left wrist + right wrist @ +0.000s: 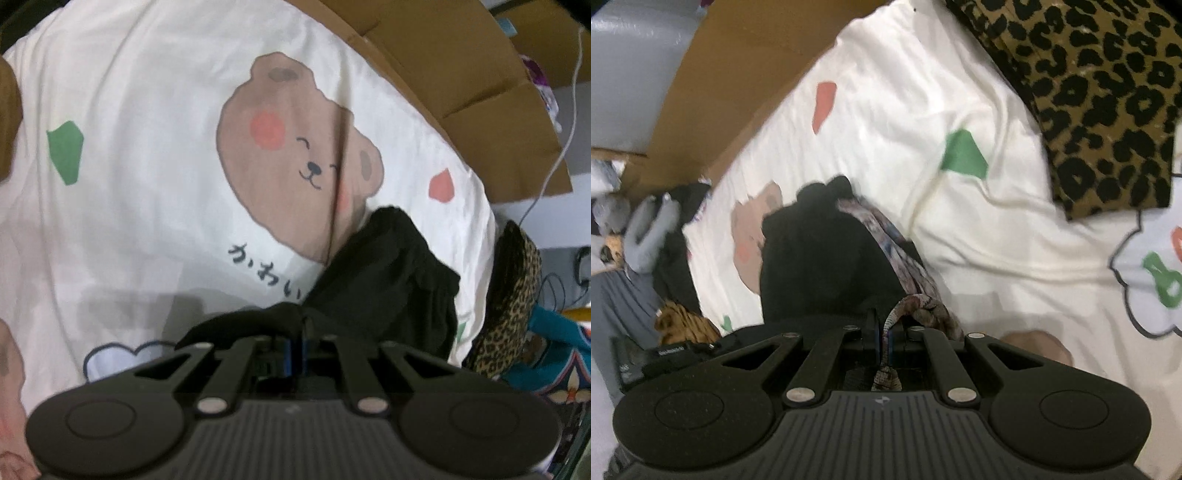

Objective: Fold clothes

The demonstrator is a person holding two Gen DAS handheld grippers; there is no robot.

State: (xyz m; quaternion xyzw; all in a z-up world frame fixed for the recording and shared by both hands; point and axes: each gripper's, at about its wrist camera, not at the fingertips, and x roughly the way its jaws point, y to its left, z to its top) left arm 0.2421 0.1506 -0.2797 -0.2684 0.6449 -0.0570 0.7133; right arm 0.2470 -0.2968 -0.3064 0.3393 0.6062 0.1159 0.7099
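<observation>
A black garment (pixel 391 280) hangs over a white bedsheet printed with a brown bear (pixel 288 158). My left gripper (pixel 295 347) is shut on a black fold of it. In the right wrist view the same black garment (pixel 820 266) shows a patterned grey-brown band (pixel 901 258) along its edge. My right gripper (pixel 882 343) is shut on that patterned band, and a strip of it sticks out behind the jaws. Both grippers point steeply down at the bed.
A folded leopard-print cloth (pixel 1108 103) lies on the sheet at the upper right, and shows again as leopard-print cloth (pixel 513 302). Brown cardboard (pixel 461 74) borders the bed. A pile of grey and dark clothes (pixel 650 236) sits at the left. A white cable (pixel 569 122) hangs at the right.
</observation>
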